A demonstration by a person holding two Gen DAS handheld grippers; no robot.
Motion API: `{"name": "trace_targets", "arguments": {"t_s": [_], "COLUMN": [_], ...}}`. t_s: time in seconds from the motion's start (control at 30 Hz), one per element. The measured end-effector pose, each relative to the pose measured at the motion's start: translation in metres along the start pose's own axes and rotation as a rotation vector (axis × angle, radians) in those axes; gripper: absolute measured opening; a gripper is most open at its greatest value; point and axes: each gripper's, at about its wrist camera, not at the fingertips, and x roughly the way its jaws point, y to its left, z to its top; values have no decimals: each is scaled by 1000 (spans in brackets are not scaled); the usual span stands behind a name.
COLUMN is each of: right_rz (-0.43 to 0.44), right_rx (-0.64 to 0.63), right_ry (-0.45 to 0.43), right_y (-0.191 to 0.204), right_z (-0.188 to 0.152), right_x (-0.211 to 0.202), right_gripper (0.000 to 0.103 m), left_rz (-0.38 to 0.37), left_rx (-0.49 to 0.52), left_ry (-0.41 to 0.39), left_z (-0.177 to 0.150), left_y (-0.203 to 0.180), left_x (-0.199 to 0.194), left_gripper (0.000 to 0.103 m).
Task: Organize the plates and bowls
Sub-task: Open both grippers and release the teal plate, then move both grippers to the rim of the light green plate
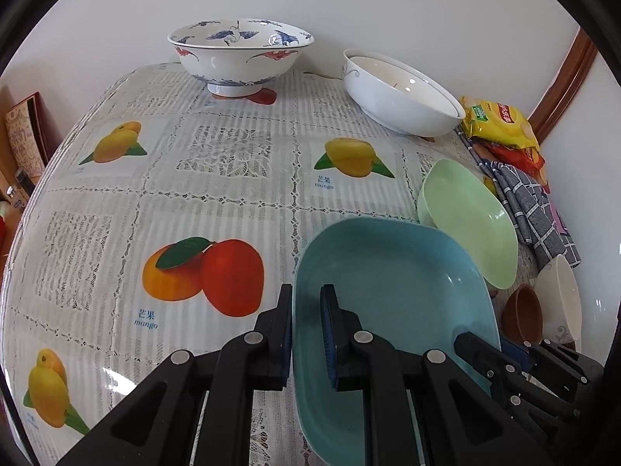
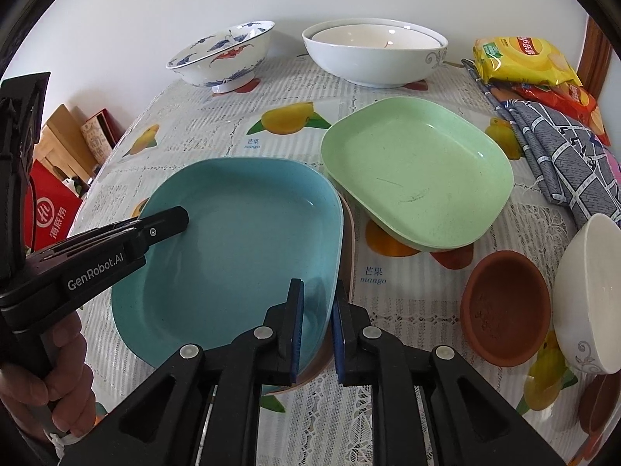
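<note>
A blue rectangular plate (image 2: 240, 240) lies on top of a tan plate (image 2: 348, 256) whose edge shows along its right side. My left gripper (image 1: 307, 324) is shut on the blue plate (image 1: 392, 291) at its left rim, one finger outside and one inside. My right gripper (image 2: 317, 316) straddles the plate's right rim with its jaws slightly apart, the pads not pressing. A green plate (image 2: 415, 171) rests on another pale plate to the right. Each view shows the other gripper: the left gripper (image 2: 170, 225) and the right gripper (image 1: 485, 349).
At the back stand a crane-painted bowl (image 1: 240, 54) and two nested white bowls (image 1: 399, 97). Snack bags (image 2: 524, 58) and a chequered cloth (image 2: 562, 155) lie at the right edge. A small brown bowl (image 2: 504, 306) and a small white bowl (image 2: 586, 299) sit front right. A hand (image 2: 58, 380) holds the left gripper.
</note>
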Motion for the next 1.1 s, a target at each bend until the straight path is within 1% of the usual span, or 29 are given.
{"name": "trace_targets", "arguments": {"t_s": [0.1,0.17,0.23,0.33,0.37,0.4,0.47,0.57,0.7,0.77,0.9,0.97,1.0,1.03,1.1], "right_rz": [25,39,47,32,24,20,22,5,-4,-23,-67,-114,-135,-161,-177], "right_rx": [27,56,75,87,89,92,98,106,121,132,154,159,163,166,175], "right_ry": [-6,-12,-22,-42,-52,-65,-92,-110,-133,-154,-188,-213,-224,-234,-244], "right_y": [-2,-3,-3,-1,0,0,1,4,5,3,-8,-15,-19,-23,-31], "right_z": [-2,-3,-4,-7,-8,-9,-12,-15,-25,-29,-41,-45,-47,-49,-51], "right_x": [-2,-5,-9,-18,-22,-26,-34,-43,-59,-70,-90,-102,-106,-113,-122], "right_gripper": [20,24,28,32,38,43,45,45,46,47,47,49,52,52,52], "left_rz": [-12,-18,-20,-32,-34,-33,-31,-30,-31,-33,-48,-61,-61,-57,-44], "left_rx": [30,41,48,54,56,59,66,78,84,86,94,103,107,112,125], "left_ry": [6,1,-4,-9,-12,-16,-21,-24,-48,-62,-85,-96,-103,-114,-136], "left_z": [-3,-4,-6,-11,-13,-15,-19,-25,-29,-32,-35,-36,-36,-36,-36], "left_y": [0,1,2,5,5,6,7,7,5,2,-10,-19,-23,-29,-38], "left_x": [-4,-8,-13,-22,-26,-29,-36,-46,-62,-70,-83,-89,-91,-95,-101], "left_gripper": [18,29,33,40,44,46,47,47,48,51,52,52,52,52,52]}}
